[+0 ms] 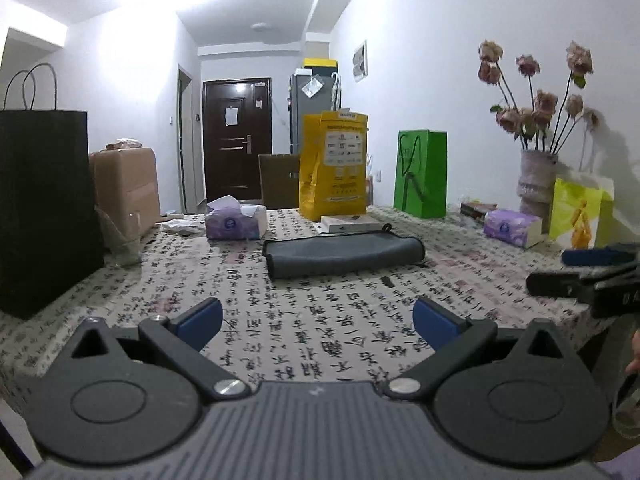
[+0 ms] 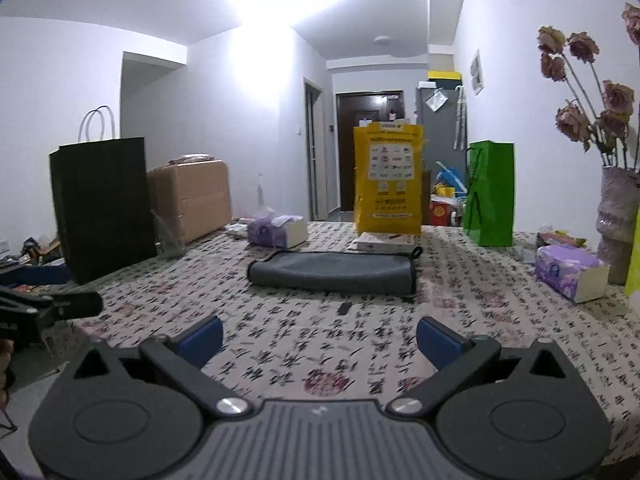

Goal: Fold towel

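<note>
A grey towel [image 1: 344,256] lies folded in a flat oblong on the patterned tablecloth, in mid-table; it also shows in the right wrist view [image 2: 332,272]. My left gripper [image 1: 318,320] is open and empty, held above the near part of the table, well short of the towel. My right gripper [image 2: 320,338] is open and empty too, also short of the towel. Each gripper shows at the edge of the other's view: the right one [image 1: 576,276] at the right, the left one [image 2: 52,296] at the left.
A black paper bag [image 1: 40,208] and cardboard box [image 1: 126,192] stand at the left. Tissue packs [image 1: 236,222] [image 2: 568,272], a yellow bag [image 1: 334,164], a green bag [image 1: 422,172], a flat white box [image 1: 350,222] and a vase of dried flowers [image 1: 536,184] ring the towel.
</note>
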{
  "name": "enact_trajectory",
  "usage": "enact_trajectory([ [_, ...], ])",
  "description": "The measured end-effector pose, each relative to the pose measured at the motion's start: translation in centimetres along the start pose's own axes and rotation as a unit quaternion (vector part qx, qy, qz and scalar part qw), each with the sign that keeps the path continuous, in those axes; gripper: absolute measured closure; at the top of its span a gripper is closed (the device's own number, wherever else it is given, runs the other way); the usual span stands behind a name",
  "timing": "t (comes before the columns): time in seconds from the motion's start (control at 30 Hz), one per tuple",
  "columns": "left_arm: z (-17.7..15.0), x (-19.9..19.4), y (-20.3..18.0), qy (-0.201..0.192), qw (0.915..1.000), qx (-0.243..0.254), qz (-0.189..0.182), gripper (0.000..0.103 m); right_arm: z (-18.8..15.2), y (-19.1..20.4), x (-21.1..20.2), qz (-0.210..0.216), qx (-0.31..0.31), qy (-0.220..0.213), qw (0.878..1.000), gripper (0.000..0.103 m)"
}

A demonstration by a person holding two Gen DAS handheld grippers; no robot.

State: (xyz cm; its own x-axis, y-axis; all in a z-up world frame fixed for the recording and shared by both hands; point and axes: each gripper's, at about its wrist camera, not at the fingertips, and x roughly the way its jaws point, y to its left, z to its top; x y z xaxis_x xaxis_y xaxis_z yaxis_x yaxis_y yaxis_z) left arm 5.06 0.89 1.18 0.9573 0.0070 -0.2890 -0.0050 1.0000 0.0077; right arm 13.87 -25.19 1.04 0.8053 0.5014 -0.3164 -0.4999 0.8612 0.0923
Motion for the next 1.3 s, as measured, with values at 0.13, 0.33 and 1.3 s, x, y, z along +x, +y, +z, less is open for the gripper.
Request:
enact_trajectory([
  [0.13, -0.9, -1.1, -0.1, -0.013, 0.9998, -0.004, -0.013, 0.000, -1.1, 1.3, -0.7, 0.016, -0.007, 0.000, 1.000, 0.000],
  [0.33, -1.7, -2.1, 0.0, -0.034, 0.9993, -0.011, -0.009, 0.000, -2.8, 2.6, -2.0, 0.015, 0.007, -0.007, 1.000, 0.000],
  [1.3, -4.2, -5.4, 1.1, -0.020, 0.9989, -0.034, 0.027, 0.000, -4.7, 1.6, -6.6, -0.017, 0.044, -0.014, 0.999, 0.000],
])
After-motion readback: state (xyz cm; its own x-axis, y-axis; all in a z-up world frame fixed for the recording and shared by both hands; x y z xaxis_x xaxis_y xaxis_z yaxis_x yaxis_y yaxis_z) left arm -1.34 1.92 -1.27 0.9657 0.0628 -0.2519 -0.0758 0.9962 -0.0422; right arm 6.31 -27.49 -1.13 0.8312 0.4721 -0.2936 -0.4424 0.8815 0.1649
